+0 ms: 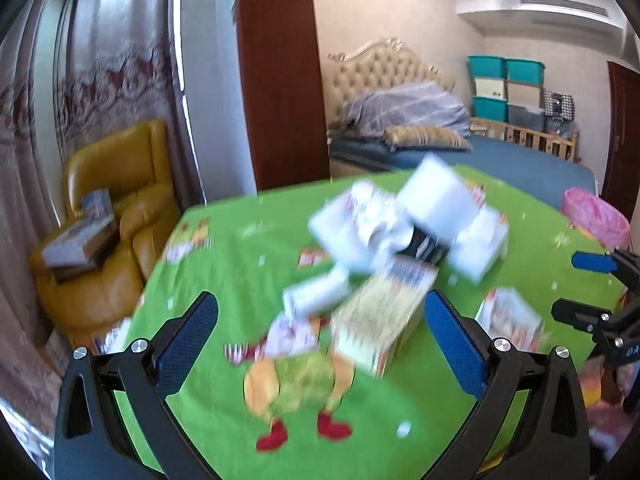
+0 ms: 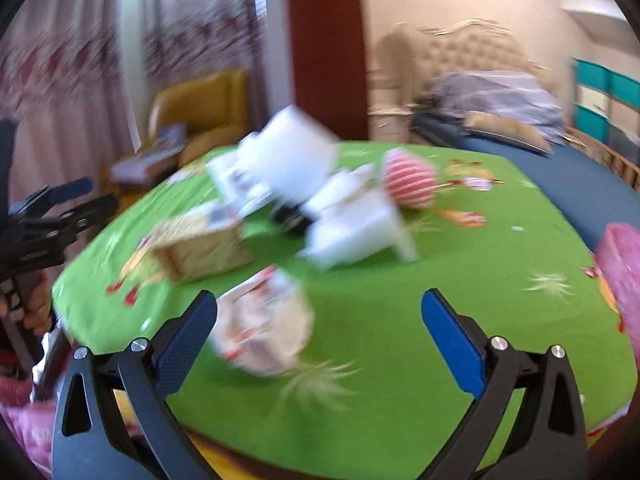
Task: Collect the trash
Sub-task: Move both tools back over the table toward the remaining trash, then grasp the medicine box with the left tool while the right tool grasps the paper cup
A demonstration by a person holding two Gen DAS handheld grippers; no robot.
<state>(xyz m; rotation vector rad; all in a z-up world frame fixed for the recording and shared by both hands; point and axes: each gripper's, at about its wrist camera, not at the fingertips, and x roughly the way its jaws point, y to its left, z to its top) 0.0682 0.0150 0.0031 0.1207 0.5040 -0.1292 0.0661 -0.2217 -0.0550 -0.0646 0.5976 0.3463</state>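
A heap of trash lies on a green cartoon-print tablecloth [image 1: 224,248]. In the left wrist view I see blurred white cartons [image 1: 436,204], a dark item [image 1: 424,246] under them and a yellow patterned box [image 1: 380,316] nearest me. My left gripper [image 1: 320,332] is open and empty, just short of the yellow box. In the right wrist view my right gripper [image 2: 320,328] is open and empty, with a crumpled white-and-red wrapper [image 2: 264,324] close to its left finger. The yellow box [image 2: 200,248], white cartons [image 2: 352,224] and a red-striped item [image 2: 408,180] lie beyond.
A pink bag [image 1: 596,220] sits at the table's right edge, and it shows in the right wrist view [image 2: 624,272] too. A yellow armchair [image 1: 112,216] with books stands left of the table. A bed [image 1: 500,160] and stacked storage bins [image 1: 508,88] are behind.
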